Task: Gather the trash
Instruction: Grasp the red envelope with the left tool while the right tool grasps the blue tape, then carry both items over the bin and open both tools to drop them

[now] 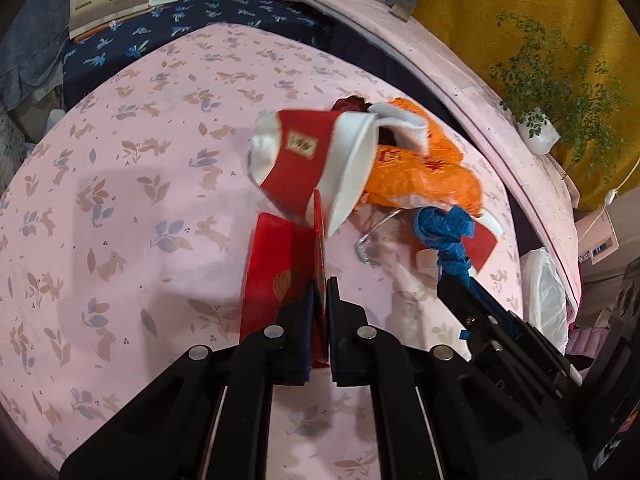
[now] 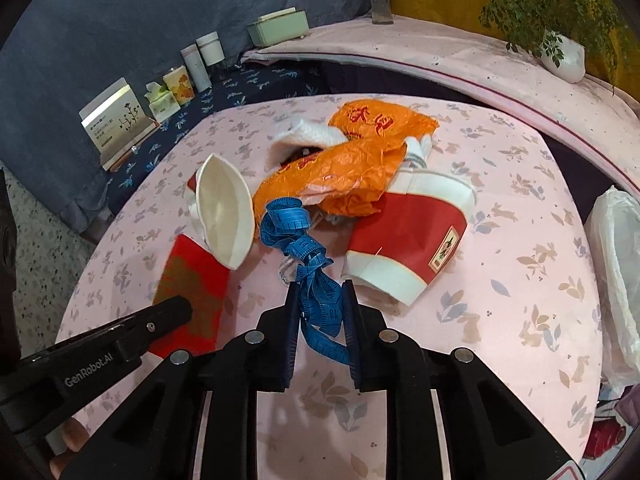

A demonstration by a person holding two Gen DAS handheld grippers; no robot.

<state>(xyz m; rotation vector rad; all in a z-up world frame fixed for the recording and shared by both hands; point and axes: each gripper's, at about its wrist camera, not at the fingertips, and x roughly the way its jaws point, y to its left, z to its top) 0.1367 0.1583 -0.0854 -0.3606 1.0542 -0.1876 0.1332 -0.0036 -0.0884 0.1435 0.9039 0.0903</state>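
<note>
Left gripper (image 1: pixel 319 284) is clamped down on a thin red envelope (image 1: pixel 276 276): the jaws stand nearly touching, with the envelope's edge pinched between the pads. The envelope stands on edge in the grip, one flap hanging flat toward the pink rabbit-print tablecloth (image 1: pixel 120 220). In the right wrist view the same envelope (image 2: pixel 192 292) sits left of centre with the left gripper's finger (image 2: pixel 160 320) across its lower corner.

Right gripper (image 2: pixel 320 292) is clenched on a blue measuring tape (image 2: pixel 304 248). The tape is bunched and knotted, squeezed between both pads, with a loose tail running back under the right finger. The left wrist view shows the tape (image 1: pixel 444 228) at the tip of my right gripper (image 1: pixel 452 284).

Rest of the trash is piled mid-table just beyond both grippers:
- crushed red-and-white paper cup (image 1: pixel 312 164), tilted, mouth toward the right-hand camera (image 2: pixel 224 216), apparently touching the top of the envelope
- second red-and-white cup (image 2: pixel 408 236), lying on its side just right of the tape
- crumpled orange plastic bag (image 2: pixel 352 172) behind and partly over the cups, also seen as (image 1: pixel 424 172)
- white tissue wad (image 2: pixel 300 136) at the back of the pile

A bit of thin cord or wire (image 1: pixel 368 244) lies on the cloth beside the tape; can't tell what it is

A white plastic bag (image 2: pixel 616 272) hangs off the table's right edge
</note>
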